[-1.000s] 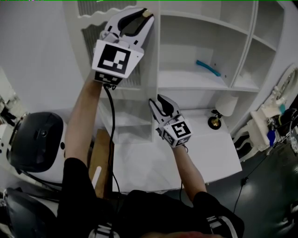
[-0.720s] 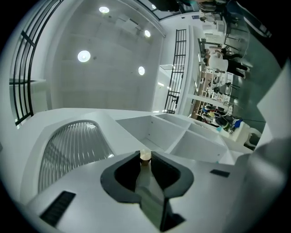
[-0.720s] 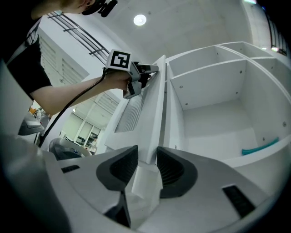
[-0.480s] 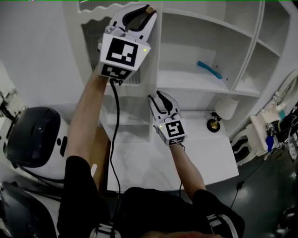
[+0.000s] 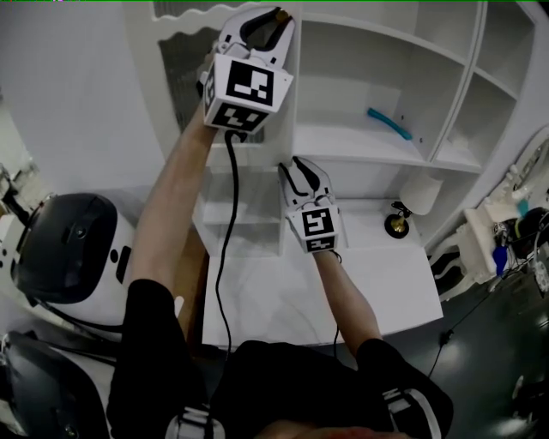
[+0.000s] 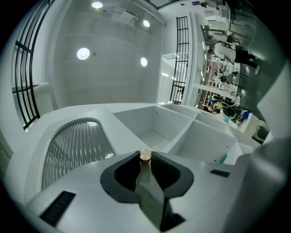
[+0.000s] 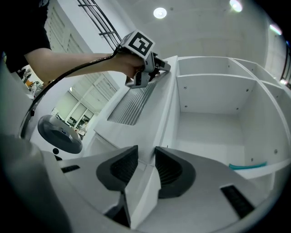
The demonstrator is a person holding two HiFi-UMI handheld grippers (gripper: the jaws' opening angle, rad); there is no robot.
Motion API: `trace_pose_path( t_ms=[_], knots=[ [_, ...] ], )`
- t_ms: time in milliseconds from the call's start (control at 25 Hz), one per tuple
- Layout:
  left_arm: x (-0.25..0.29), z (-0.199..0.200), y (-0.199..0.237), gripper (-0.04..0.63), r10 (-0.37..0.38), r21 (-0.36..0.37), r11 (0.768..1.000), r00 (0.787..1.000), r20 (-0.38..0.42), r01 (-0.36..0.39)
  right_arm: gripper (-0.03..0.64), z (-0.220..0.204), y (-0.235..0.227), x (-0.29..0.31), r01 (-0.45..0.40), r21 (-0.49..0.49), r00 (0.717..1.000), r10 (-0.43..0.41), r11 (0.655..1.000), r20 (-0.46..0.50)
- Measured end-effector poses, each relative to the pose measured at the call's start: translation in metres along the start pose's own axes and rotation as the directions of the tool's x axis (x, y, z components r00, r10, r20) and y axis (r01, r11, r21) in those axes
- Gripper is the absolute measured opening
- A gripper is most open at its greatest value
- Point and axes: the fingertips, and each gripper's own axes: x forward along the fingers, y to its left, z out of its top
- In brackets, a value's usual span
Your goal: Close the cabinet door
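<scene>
So the cabinet door (image 5: 184,77), the one with the ribbed panel, is standing swung out from the white cabinet (image 5: 360,146). It's nearly edge-on in the head view, with the open shelves bare to its right, so it's definitely not closed yet. The left gripper (image 5: 273,19) is up high and its jaws are pinched right down on the little brass knob (image 6: 144,155) at the door's free edge. That makes sense, since the knob is the farthest point from the hinge and gives the most leverage. The right gripper (image 5: 294,167) sits lower on the same edge. Its jaws are spread wide with the thick door edge running between them, and the pads look to be lying against both faces. My guess is it's there to steady the door so it swings flat instead of twisting off the knob. There's a teal stick-like thing (image 5: 389,123) on a middle shelf, set well back, so it shouldn't get in the way. I'd watch the right gripper's jaws when the door meets the frame, because they could get trapped.
</scene>
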Motion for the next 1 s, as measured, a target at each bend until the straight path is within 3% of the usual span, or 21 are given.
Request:
trace_pose_path(
  t_ms=[160,320,640,760,880,1000],
  knots=[
    [-0.007,-0.004,0.0,0.083,-0.015,-0.021,1.0,0.999,-0.029,0.014,0.132,0.0,0.002,0.001,-0.014,0.002,1.0,0.014,1.0,-0.006],
    [-0.043,-0.03,0.01,0.081,0.053,-0.117,0.991,0.993,-0.109,-0.066,0.132,-0.001,-0.003,0.004,-0.023,0.008,1.0,0.023,1.0,-0.021],
    [-0.127,-0.07,-0.04,0.081,0.021,-0.353,0.933,0.989,-0.148,-0.073,0.127,-0.001,-0.001,0.002,-0.005,0.036,0.998,0.007,0.999,-0.056],
    [-0.151,-0.079,-0.065,0.081,0.019,-0.328,0.942,0.984,-0.179,-0.077,0.058,-0.002,-0.002,-0.009,0.007,0.054,0.998,-0.004,0.999,-0.061],
    [-0.175,-0.087,-0.087,0.081,0.01,-0.26,0.963,0.976,-0.218,-0.068,0.051,0.001,0.007,-0.022,-0.002,0.088,0.999,0.006,0.996,-0.043],
    [-0.196,-0.097,-0.105,0.067,-0.012,-0.298,0.952,0.965,-0.263,-0.07,0.044,0.004,0.018,-0.032,-0.019,0.118,0.999,0.022,0.993,-0.027]
  ],
)
